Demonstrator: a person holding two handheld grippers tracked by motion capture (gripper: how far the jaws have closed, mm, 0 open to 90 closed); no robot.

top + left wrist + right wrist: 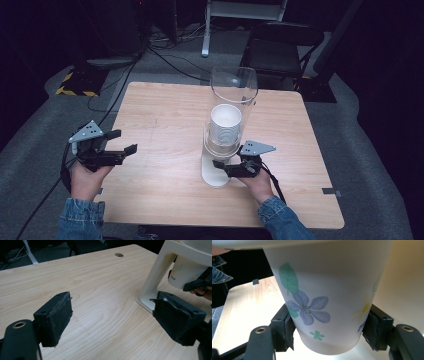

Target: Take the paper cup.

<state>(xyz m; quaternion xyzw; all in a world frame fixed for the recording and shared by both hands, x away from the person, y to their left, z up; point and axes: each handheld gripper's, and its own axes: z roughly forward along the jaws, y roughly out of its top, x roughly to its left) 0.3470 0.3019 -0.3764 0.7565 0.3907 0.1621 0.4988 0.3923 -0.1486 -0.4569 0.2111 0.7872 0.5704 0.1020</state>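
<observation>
Wooden table [165,110] open leftward, left gripper [112,315] jaws apart, right gripper [329,327] clamping paper cup [329,297]

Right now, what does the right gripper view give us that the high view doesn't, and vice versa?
Right gripper view: the flower and leaf print on the paper cup, and the right tongs with a pad pressed to each side of the cup near its bottom.

High view: the clear tube with the stack of cups inside, the dispenser's white base, the left tongs open over the table, and the chair behind.

Both: the lowest cup, the right tongs on it, the wooden tabletop.
</observation>
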